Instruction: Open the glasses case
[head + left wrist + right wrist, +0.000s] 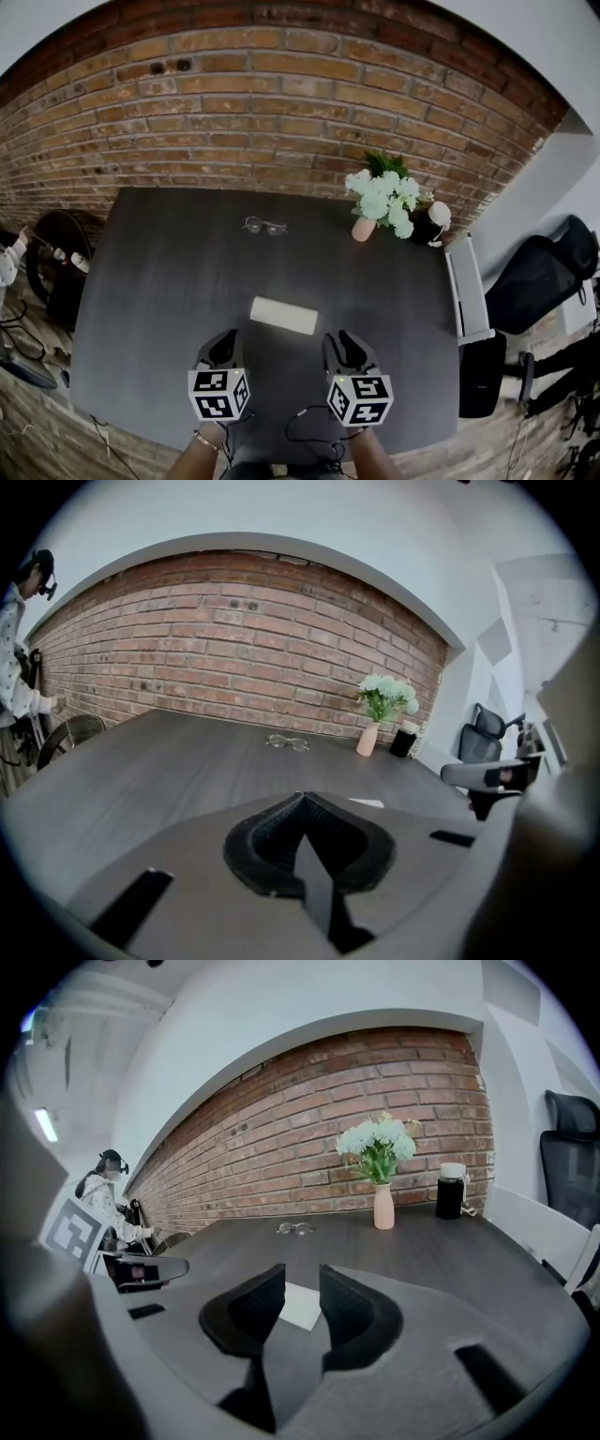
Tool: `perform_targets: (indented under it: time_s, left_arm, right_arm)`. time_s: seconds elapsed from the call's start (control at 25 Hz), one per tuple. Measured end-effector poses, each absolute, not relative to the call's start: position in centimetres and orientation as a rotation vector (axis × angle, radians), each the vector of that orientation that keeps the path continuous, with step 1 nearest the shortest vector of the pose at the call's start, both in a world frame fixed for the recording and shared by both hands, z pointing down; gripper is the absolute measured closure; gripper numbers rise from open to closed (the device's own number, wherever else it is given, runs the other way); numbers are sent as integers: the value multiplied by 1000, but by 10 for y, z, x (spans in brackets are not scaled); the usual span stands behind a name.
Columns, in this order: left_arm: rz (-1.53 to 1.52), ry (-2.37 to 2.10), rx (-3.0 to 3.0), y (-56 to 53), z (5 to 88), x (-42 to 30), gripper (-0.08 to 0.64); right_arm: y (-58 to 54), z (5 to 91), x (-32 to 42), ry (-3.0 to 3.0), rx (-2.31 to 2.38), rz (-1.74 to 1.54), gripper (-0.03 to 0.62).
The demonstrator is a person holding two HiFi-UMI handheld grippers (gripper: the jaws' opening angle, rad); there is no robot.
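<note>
A white, closed glasses case [283,315] lies on the dark table [169,281], just beyond both grippers. The left gripper [223,341] hovers near its left end and the right gripper [343,343] near its right end; neither touches it. In the left gripper view the left gripper [302,799] has its jaw tips together with nothing between them, and only a white sliver of the case [367,802] shows past them. In the right gripper view the right gripper [302,1283] stands open, and the case [301,1307] shows through the gap, farther off on the table.
A pair of glasses [264,226] lies toward the far edge by the brick wall. A pink vase of white flowers [364,228] and a black cup [427,223] stand at the back right. Office chairs [539,277] stand to the right; a person [14,658] stands far left.
</note>
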State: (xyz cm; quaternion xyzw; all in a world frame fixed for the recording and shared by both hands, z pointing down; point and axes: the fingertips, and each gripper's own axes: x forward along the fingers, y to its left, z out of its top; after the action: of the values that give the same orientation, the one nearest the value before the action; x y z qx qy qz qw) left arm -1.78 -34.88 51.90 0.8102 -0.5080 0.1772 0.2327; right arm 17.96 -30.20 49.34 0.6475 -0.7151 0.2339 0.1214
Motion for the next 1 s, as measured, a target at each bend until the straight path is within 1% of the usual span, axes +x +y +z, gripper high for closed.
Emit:
perform_targets:
  time_s: [0.56, 1.0]
  left_arm:
    - [579, -1328, 2155, -352, 590, -14, 565]
    - [620, -1284, 2190, -369, 612, 3, 565]
  right_arm:
    - [-304, 574, 164, -2031, 1794, 837, 474]
    - [-310, 601, 162, -1989, 1745, 843, 474]
